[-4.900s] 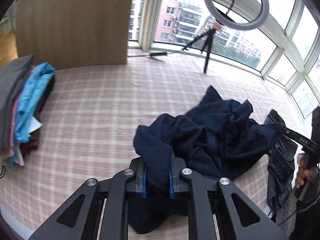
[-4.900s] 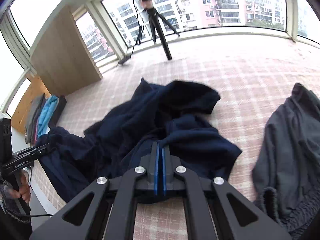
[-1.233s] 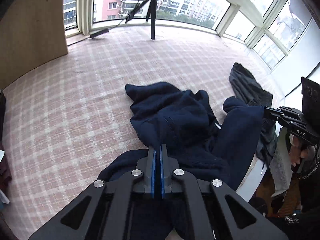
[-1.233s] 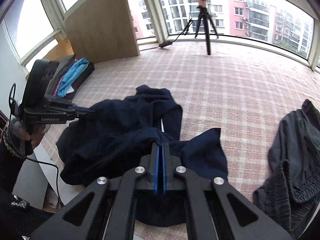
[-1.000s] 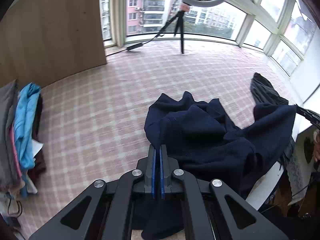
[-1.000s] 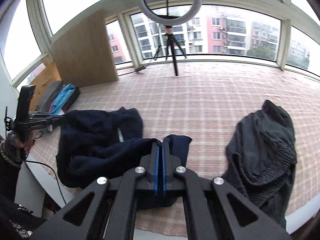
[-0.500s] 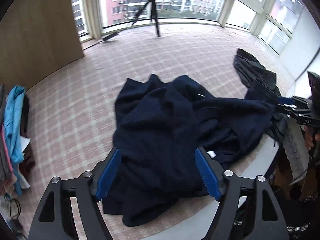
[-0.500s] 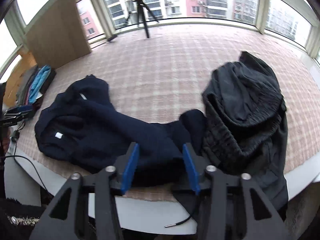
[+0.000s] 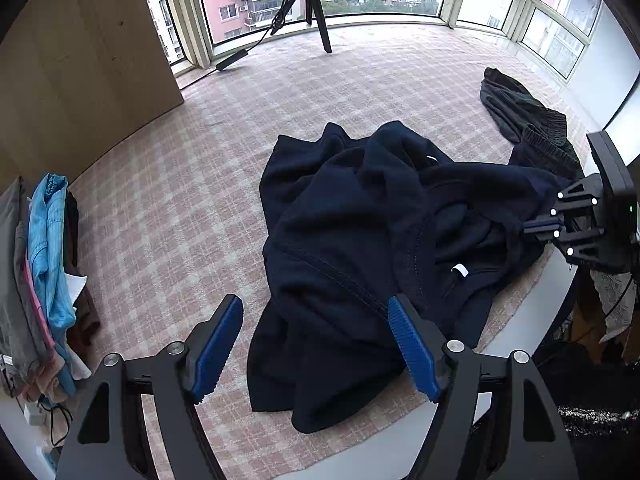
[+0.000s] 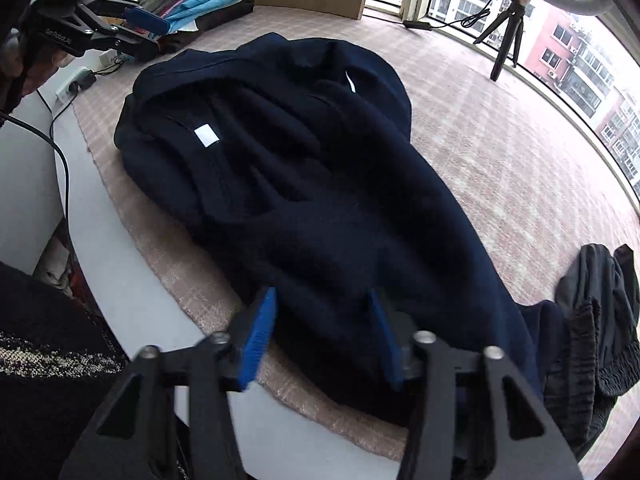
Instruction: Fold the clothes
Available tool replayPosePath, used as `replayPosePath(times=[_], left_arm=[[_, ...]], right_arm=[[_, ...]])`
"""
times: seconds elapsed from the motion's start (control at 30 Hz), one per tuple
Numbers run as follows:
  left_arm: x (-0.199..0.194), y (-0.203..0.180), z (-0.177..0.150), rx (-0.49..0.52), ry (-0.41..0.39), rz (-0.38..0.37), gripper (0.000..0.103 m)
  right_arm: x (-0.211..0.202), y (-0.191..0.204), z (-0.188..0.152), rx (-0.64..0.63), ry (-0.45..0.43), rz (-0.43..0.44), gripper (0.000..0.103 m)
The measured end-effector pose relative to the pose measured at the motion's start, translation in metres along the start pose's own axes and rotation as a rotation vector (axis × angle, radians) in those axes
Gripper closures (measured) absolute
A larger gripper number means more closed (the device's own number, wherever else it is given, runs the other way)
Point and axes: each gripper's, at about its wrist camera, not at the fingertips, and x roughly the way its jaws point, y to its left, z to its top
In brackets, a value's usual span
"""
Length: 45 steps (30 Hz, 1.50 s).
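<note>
A navy sweatshirt (image 9: 352, 240) is lying rumpled on the checked cloth (image 9: 180, 200) covering the bench (image 10: 132, 292), spread lengthwise along the near edge, its hood or collar region bunching at the middle and two white labels showing. No clean fold line is appearing in it: the cloth is sitting in loose ridges, one end drooping toward the bench edge, so by this judgement the flattening and all folds of this garment are remaining to be made. The left tongs (image 9: 316, 344) are standing released, jaws wide apart, hovering just above the garment's near end and gripping nothing. The right tongs (image 10: 320, 336) are likewise standing spread, straddling the other end of the sweatshirt without pinching it. Just beside that end a dark grey garment (image 10: 592, 312) is lying crumpled, also unfolded. At the far left of the bench a stack of clothes (image 9: 44, 272), grey, blue and pink among them, is resting in an orderly pile, suggesting part of the wider job is standing complete. A tripod (image 9: 312, 8) is standing by the windows beyond.
</note>
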Motion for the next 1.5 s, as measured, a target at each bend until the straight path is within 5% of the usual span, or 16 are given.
replayPosePath(times=[0.07, 0.2, 0.33, 0.37, 0.5, 0.57, 0.7, 0.73, 0.77, 0.8, 1.1, 1.3, 1.4, 1.5], left_arm=[[-0.002, 0.003, 0.003, 0.011, -0.010, 0.004, 0.030], [0.003, -0.001, 0.010, 0.078, -0.005, -0.018, 0.030], [0.010, -0.008, 0.008, 0.158, 0.038, -0.055, 0.030], [0.010, -0.007, 0.007, 0.164, 0.053, -0.056, 0.030], [0.010, -0.009, 0.002, 0.170, 0.089, -0.089, 0.030], [0.012, -0.012, 0.000, 0.181, 0.097, -0.082, 0.030], [0.019, -0.007, 0.005, 0.161, 0.104, -0.078, 0.030], [0.020, -0.006, 0.006, 0.158, 0.105, -0.075, 0.030], [0.020, -0.006, 0.007, 0.163, 0.103, -0.071, 0.030], [0.018, -0.006, 0.008, 0.171, 0.098, -0.068, 0.030], [0.020, -0.011, 0.037, 0.235, 0.066, -0.071, 0.030], [0.046, -0.034, 0.065, 0.371, 0.081, -0.132, 0.032], [0.064, -0.052, 0.071, 0.473, 0.120, -0.164, 0.040], [0.082, -0.065, 0.073, 0.539, 0.159, -0.212, 0.062]], right_arm=[[-0.013, -0.028, 0.008, 0.097, -0.047, 0.054, 0.100], [-0.046, -0.112, 0.010, 0.371, -0.149, -0.103, 0.100], [-0.053, -0.105, 0.003, 0.338, -0.125, -0.042, 0.096], [-0.054, -0.101, 0.001, 0.323, -0.116, -0.023, 0.093], [-0.055, -0.076, -0.005, 0.235, -0.084, 0.044, 0.042], [-0.048, -0.050, -0.006, 0.171, -0.079, 0.054, 0.040], [-0.045, -0.068, 0.000, 0.224, -0.107, 0.068, 0.042], [-0.044, -0.073, 0.001, 0.238, -0.113, 0.072, 0.049], [-0.044, -0.077, 0.003, 0.251, -0.120, 0.075, 0.084], [-0.043, -0.082, 0.004, 0.265, -0.127, 0.078, 0.099], [-0.041, -0.152, 0.007, 0.468, -0.151, 0.086, 0.099], [-0.033, -0.146, -0.004, 0.406, -0.092, 0.075, 0.099], [-0.030, -0.149, -0.009, 0.410, -0.074, 0.092, 0.098], [-0.029, -0.152, -0.011, 0.420, -0.066, 0.098, 0.097]])
